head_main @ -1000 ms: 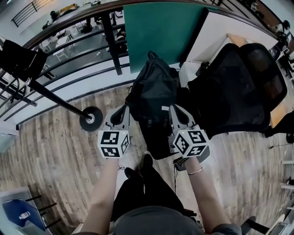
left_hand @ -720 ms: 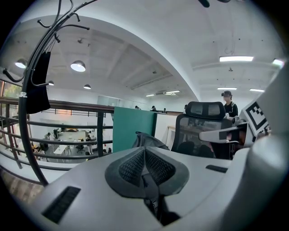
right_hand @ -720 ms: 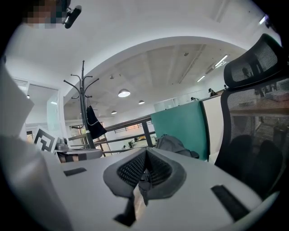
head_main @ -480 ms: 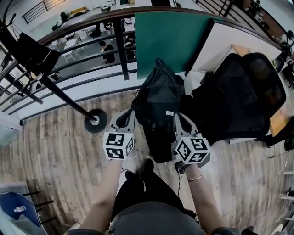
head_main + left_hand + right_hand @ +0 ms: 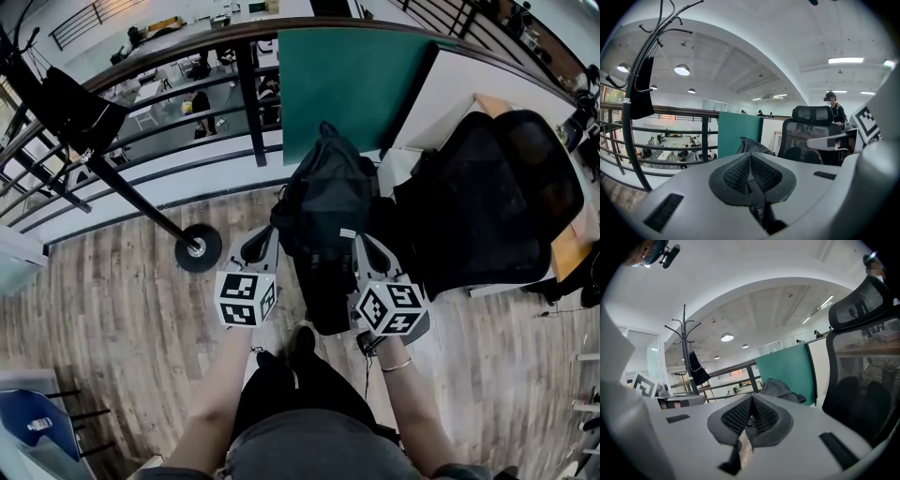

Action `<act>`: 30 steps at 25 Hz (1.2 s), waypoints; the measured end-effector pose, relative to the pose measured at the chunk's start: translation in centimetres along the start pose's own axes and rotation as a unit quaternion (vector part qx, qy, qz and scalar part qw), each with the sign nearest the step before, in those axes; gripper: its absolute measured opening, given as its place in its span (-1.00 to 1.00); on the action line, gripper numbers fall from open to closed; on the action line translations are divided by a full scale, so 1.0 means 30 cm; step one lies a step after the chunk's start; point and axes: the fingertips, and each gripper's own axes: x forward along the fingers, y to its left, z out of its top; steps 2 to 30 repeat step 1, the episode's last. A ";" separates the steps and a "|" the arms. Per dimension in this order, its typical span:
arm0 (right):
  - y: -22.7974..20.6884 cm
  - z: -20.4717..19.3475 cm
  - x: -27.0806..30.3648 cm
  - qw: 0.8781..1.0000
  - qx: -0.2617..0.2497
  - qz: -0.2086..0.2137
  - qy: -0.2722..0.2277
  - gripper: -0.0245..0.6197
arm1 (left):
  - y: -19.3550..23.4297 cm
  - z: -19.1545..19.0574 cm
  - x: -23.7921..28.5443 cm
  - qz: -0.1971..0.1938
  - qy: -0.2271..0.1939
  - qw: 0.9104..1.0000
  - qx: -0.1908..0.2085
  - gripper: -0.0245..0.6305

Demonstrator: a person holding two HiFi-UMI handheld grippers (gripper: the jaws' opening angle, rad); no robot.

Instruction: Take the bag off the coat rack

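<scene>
The left hand-held gripper [image 5: 263, 242] and right hand-held gripper [image 5: 367, 247] are both clamping shut, seemingly on straps of the bag [image 5: 323, 211], which is hanging upright between them, well right of the rack [image 5: 141, 202].

chair [image 5: 497, 197]: black mesh, at right | panel [image 5: 352, 84]: green, upright, just left of it | railing [image 5: 247, 94]: dark bars, behind | floor [image 5: 112, 309]: wood planks

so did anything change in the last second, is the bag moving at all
Almost nothing. The whole head view slid slightly right and down, so the head moved, not the scene. The left gripper and right gripper stay shut on the backpack, held between them. The coat rack and chair keep their places.
</scene>
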 end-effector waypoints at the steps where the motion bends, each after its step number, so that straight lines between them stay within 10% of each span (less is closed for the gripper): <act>1: 0.003 -0.001 0.000 1.000 0.000 0.001 0.000 -0.92 | 0.000 0.000 -0.001 0.000 0.000 1.000 0.000 -0.84; 30: 0.003 -0.001 0.000 1.000 0.000 0.001 0.000 -0.92 | 0.000 0.000 -0.001 0.000 0.000 1.000 0.000 -0.84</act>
